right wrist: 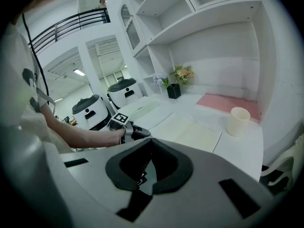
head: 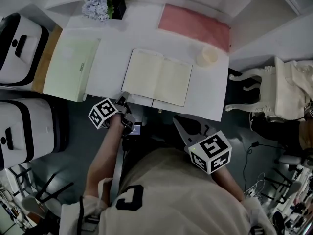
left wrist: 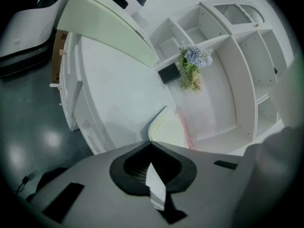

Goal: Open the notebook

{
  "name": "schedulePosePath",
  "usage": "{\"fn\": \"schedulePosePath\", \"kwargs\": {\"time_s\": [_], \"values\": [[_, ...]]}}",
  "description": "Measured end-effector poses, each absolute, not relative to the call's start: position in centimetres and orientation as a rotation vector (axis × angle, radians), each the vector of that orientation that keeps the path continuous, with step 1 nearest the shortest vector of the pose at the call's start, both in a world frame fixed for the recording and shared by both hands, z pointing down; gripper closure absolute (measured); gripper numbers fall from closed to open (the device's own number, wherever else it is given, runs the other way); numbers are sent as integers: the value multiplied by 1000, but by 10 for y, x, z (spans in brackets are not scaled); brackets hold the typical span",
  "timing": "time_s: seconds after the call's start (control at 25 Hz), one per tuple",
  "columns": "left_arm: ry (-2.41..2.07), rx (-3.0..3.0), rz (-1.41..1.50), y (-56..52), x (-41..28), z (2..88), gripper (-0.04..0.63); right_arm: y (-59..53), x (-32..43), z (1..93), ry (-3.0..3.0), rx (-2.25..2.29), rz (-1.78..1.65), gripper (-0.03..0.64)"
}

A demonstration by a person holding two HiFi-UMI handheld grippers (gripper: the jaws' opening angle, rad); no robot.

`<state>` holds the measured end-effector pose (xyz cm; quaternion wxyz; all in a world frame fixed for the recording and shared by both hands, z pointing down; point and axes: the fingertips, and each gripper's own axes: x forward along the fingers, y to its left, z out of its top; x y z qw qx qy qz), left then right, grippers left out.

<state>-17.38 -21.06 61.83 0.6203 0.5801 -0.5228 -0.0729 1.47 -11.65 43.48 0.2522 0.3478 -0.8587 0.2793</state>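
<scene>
White table [head: 210,92] carries the notebook [head: 157,77], which lies open and flat at the middle of the table, close to its near edge. Both cream pages face up and the spine runs from the near edge toward the far edge.

Left gripper [head: 123,98]: positioned at the table's near edge, tips at the notebook's near left corner. The fingers [left wrist: 95,172] are pressed together with nothing clamped between them. Whether the tips touch the corner cannot be told.

Right gripper [head: 182,124]: held off the table, short of its near edge, well apart from the notebook. Its fingers [right wrist: 204,163] are also together and empty.

Other items on the table:
- Pale green folder [head: 71,67]: at the left end, closed.
- Cup [head: 207,56]: toward the right end, upright, just beside the notebook's far right corner.
- Pink mat [head: 195,24]: at the far right, flat.
- Flowers [head: 97,6]: at the far edge, left of centre.
</scene>
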Motion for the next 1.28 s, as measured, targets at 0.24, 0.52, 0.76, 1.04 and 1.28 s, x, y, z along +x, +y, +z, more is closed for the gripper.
{"fn": "schedulePosePath", "kwargs": {"time_s": [0.24, 0.52, 0.76, 1.04, 1.28], "values": [[-1203, 1344, -143, -210, -175, 621, 583, -114, 14, 437, -2331, 943, 765, 595], [-1199, 1371, -114, -211, -174, 621, 583, -111, 11, 438, -2336, 935, 761, 595], [-1189, 1384, -94, -211, -173, 621, 583, -110, 10, 436, -2340, 939, 747, 595], [-1181, 1389, -86, -210, -174, 622, 583, -107, 9, 433, -2339, 950, 671, 595], [-1175, 1396, -75, -210, -173, 622, 583, -108, 11, 430, -2339, 973, 671, 595]]}}
